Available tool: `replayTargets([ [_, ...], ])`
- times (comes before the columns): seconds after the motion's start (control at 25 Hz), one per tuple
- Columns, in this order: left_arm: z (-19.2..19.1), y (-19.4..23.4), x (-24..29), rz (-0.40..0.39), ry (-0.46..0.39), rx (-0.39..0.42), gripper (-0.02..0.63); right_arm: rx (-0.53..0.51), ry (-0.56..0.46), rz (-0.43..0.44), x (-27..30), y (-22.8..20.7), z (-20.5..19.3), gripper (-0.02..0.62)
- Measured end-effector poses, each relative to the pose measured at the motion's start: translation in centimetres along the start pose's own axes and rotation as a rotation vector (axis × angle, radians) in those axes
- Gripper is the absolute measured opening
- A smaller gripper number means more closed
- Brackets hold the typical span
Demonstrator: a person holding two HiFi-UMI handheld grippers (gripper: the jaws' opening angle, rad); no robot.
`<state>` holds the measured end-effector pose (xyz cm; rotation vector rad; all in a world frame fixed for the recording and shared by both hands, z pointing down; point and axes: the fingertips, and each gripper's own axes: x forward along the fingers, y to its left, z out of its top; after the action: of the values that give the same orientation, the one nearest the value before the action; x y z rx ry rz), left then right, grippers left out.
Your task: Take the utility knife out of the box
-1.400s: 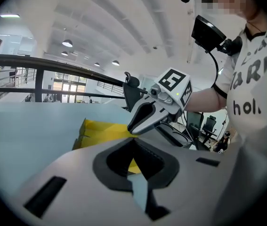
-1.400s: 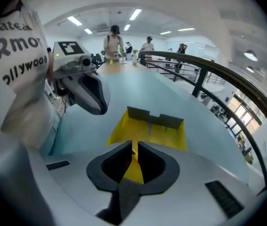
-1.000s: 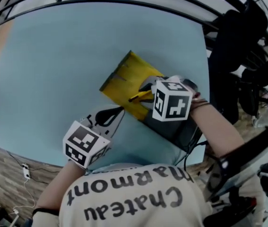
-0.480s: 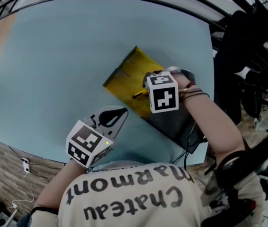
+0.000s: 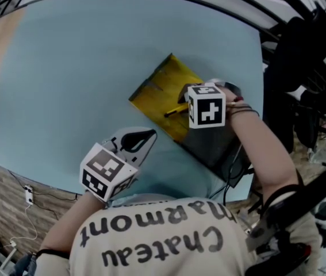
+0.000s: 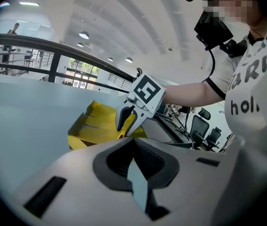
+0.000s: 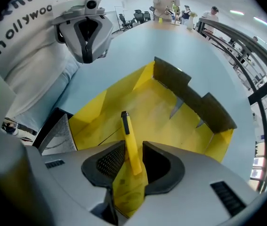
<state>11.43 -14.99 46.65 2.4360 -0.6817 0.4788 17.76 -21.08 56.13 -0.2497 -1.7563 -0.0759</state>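
Right gripper view: the right claw [image 7: 133, 150] points steeply down into an open box [image 7: 180, 119] with a yellow interior and a brown, notched far wall. The utility knife [image 7: 127, 133], yellow with a black tip, lies in the box and runs away from the camera. Its near part sits between the two jaws. The jaws stand wide and have just been closing slightly. A dark gap shows on the knife's right side, and the pads do not yet press on it.

Head view: the box lies slantwise on the pale blue worktop [image 5: 76, 68], towards its right side. The marker cube [image 5: 207, 105] of the right claw hangs over the box's near half. The knife's far end juts out to the cube's left, inside the box. A dark flat slab [image 5: 211, 149] adjoins the box's near end; what it is cannot be told. The left claw [image 5: 142, 138] is over bare worktop near the box, apart from it.

Left gripper view: the left claw's jaws are drawn together with nothing between them, aimed towards the box and the right claw.
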Motion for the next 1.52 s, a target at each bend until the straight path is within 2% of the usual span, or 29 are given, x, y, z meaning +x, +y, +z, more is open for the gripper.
replayTargets([
  [0.24,-0.8,-0.3,-0.3,-0.002,0.003,-0.004,0.002,0.073,-0.017,0.006,0.1,0.0,-1.0,0.117],
  [0.48,-0.4,-0.3,-1.0,0.014,0.005,-0.008,0.002,-0.009,-0.005,-0.006,0.0,-0.4,0.1,0.093],
  [0.76,-1.1,-0.5,-1.8,0.018,0.009,-0.010,0.002,-0.042,0.032,-0.015,-0.1,-0.1,0.2,0.083],
  [1.12,-1.6,-0.6,-2.9,0.026,0.003,-0.013,0.002,-0.017,0.069,-0.026,0.1,-0.3,0.4,0.083],
  [1.52,-2.2,-0.3,-4.4,0.047,-0.002,-0.024,0.002,-0.006,0.094,-0.073,0.0,-0.2,0.0,0.083],
])
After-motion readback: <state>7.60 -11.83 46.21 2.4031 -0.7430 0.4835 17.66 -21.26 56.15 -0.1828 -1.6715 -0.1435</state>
